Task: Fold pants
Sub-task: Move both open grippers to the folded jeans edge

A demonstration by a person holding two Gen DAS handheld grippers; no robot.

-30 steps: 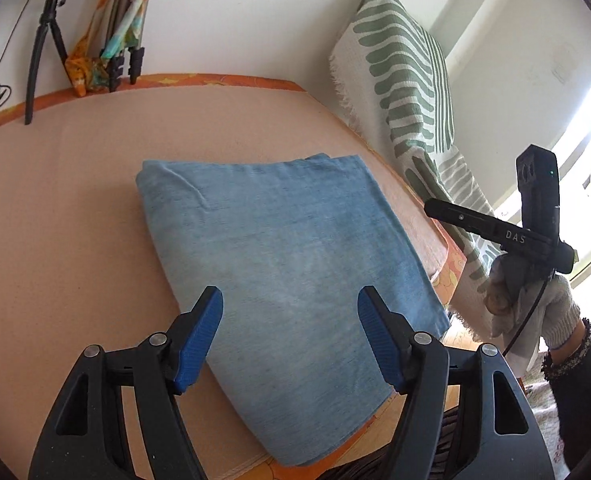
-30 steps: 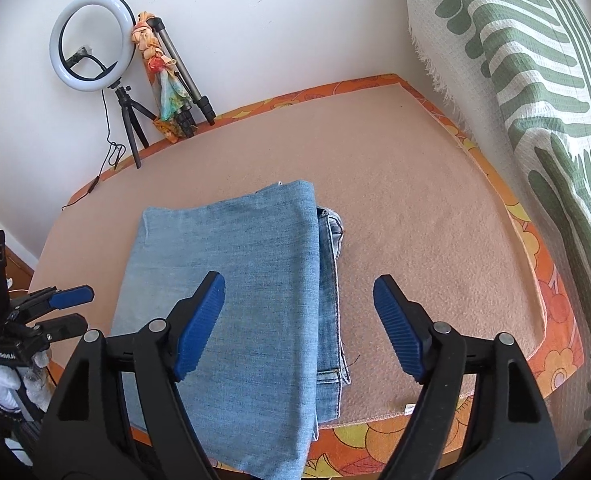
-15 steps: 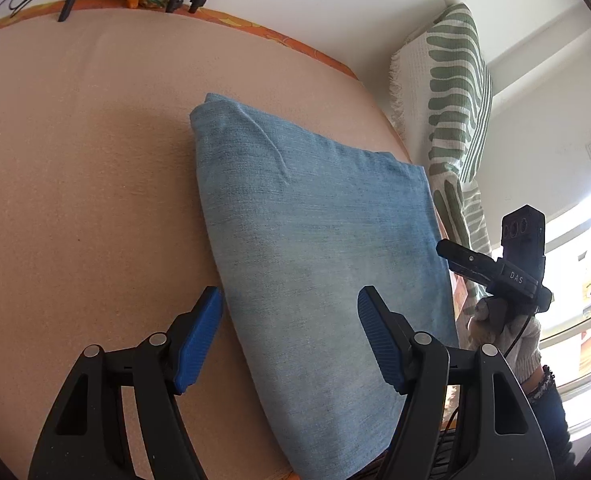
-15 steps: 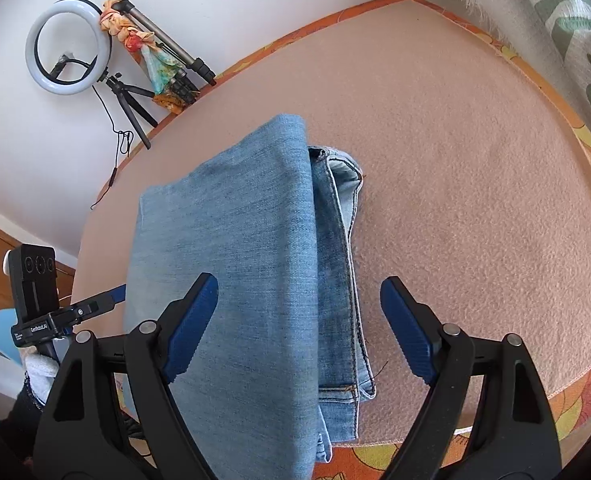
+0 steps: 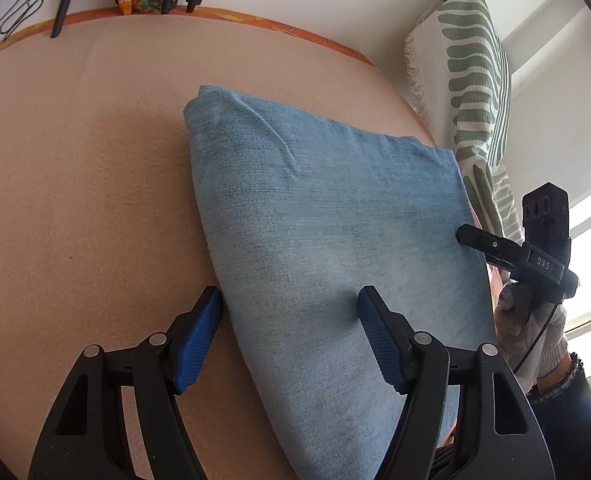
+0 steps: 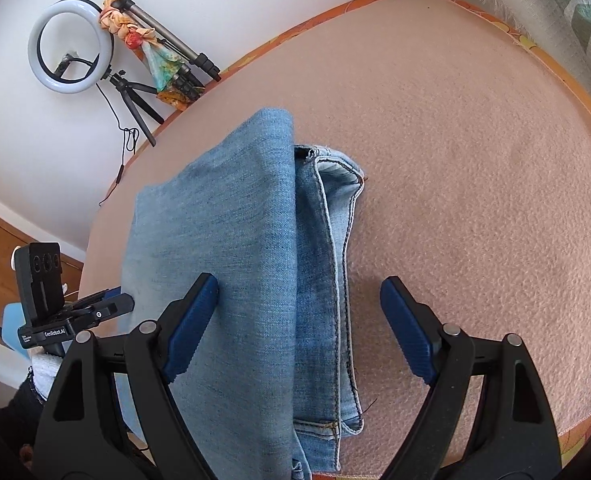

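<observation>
**Folded jeans near the edge: where the next fold could come apart**

The light blue denim pants [image 5: 327, 248] lie folded into a thick stack on the peach felt-covered bench [image 5: 79, 184], with the near end of the stack reaching the bench's front edge. In the right wrist view, the waistband and stitched seams [image 6: 335, 240] stick out from under the top layer on the right side, so the layers are not flush.

The left tool [image 5: 289, 336] is open, its blue pads astride the left folded edge of the pants: one pad sits over the bare bench just beside the fold, the other over the denim. The right tool [image 6: 299, 320] is also open, wide, straddling the right side of the stack, one pad over the top layer and one over bare bench. Neither grips anything.

Likely risks:
- A pinch that catches only the top layer would peel it off and undo the fold beneath.
- The offset waistband layers could slide further apart if one side is lifted ahead of the other.
- Because the stack lies at the front edge, a drag toward the person could pull it off the bench.
- Thick denim may slip from a shallow bite.
</observation>
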